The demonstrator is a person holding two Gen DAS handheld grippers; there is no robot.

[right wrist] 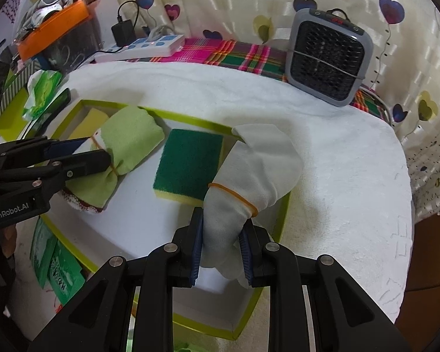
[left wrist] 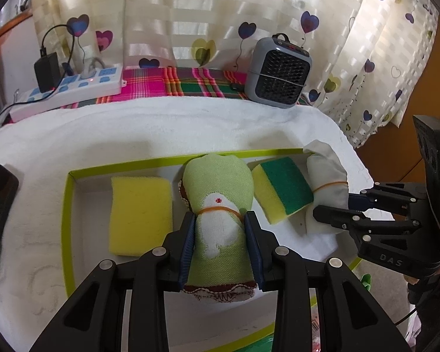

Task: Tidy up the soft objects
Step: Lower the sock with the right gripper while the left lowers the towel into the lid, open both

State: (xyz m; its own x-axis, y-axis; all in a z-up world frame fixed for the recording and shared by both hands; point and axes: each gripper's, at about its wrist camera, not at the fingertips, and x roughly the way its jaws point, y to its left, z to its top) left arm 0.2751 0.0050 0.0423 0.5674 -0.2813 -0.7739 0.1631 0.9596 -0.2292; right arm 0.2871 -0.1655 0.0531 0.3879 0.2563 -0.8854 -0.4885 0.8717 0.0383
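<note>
The green cloth [left wrist: 220, 193] is clamped by the left gripper [left wrist: 221, 246], the white cloth [right wrist: 249, 173] by the right gripper [right wrist: 221, 252], inside the tray [left wrist: 66, 205].

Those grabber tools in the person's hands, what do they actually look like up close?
Both are matte black plastic frames with triangular cut-outs and round silver pivot pins. Each ends in two fingers lined with ribbed dark-blue pads. The left gripper carries white "GenRobot.AI" lettering on its side, seen from the right wrist view. The right gripper shows raised "DAS" lettering and a small green light on its body. No sleeves show.
</note>
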